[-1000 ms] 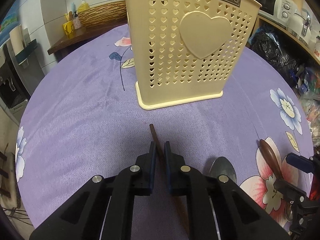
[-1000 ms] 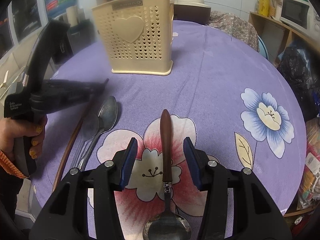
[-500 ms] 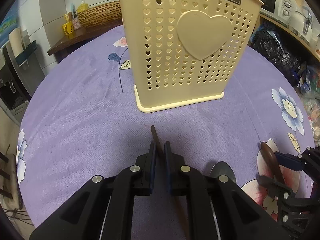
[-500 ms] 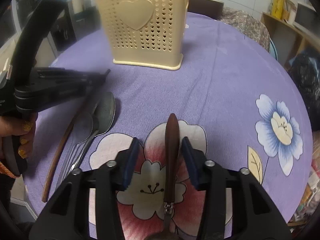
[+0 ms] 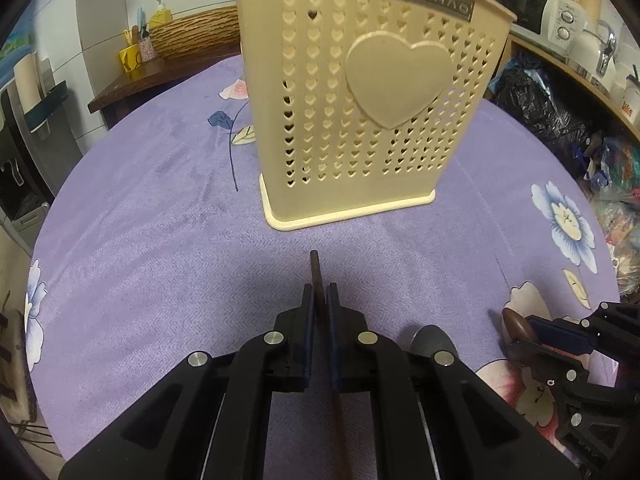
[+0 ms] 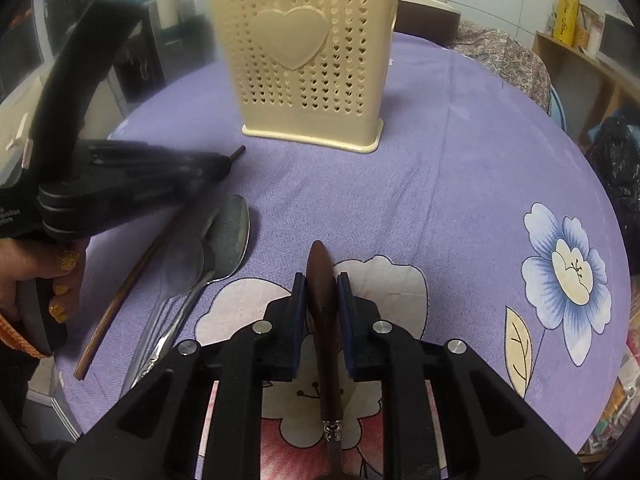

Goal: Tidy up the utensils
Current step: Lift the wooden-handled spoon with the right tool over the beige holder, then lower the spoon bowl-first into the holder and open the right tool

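My left gripper (image 5: 319,298) is shut on a brown chopstick (image 5: 316,276), whose tip pokes out ahead of the fingers, just short of the cream heart-pattern utensil holder (image 5: 360,112). My right gripper (image 6: 322,286) is shut on the dark wooden handle of a spoon (image 6: 322,280), low over the purple floral tablecloth (image 6: 460,168). The holder (image 6: 308,64) stands upright further back. In the right wrist view the left gripper (image 6: 120,184) sits at the left with the chopstick (image 6: 132,280) trailing back.
Two metal spoons (image 6: 224,240) lie on the cloth between the grippers; one bowl shows in the left wrist view (image 5: 432,340). Shelves with appliances (image 5: 560,28) stand to the right. A wicker basket (image 5: 192,32) sits behind the table.
The right gripper's jaws have closed onto the spoon handle. The left gripper, holding the chopstick, has moved closer to the holder.
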### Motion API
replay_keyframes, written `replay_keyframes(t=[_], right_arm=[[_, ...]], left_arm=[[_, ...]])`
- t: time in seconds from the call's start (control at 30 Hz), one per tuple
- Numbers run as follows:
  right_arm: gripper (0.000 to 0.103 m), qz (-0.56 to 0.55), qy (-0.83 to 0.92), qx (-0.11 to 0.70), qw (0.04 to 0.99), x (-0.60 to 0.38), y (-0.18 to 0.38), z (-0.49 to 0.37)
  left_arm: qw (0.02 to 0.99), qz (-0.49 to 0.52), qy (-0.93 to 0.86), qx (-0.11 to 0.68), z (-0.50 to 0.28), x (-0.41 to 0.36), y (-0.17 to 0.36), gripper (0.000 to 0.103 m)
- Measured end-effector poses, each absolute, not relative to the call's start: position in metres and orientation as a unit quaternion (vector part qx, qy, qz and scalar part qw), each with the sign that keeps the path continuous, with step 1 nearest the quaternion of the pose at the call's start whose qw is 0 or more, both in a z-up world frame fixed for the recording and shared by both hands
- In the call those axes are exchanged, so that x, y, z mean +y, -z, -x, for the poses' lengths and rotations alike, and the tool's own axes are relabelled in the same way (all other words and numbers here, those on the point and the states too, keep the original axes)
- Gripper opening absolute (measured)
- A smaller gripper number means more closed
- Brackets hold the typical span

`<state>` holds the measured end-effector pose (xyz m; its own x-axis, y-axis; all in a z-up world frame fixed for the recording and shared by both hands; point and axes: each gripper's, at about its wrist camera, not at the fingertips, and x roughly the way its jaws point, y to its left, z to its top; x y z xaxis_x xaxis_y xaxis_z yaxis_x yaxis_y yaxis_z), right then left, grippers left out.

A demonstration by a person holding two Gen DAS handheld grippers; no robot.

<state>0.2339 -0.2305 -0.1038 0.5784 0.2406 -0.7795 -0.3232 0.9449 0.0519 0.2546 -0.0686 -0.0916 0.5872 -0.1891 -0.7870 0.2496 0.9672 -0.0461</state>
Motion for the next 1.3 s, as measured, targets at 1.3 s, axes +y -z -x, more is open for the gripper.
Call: replay_keyframes(t=[1.3], right_arm=[[0.017,-0.017,-0.206,0.312,0.927,-0.252,-0.010,-0.194]], left_arm=[[0.957,0.069,0.160,0.230,-0.154,0.005,-0.063,0.006]])
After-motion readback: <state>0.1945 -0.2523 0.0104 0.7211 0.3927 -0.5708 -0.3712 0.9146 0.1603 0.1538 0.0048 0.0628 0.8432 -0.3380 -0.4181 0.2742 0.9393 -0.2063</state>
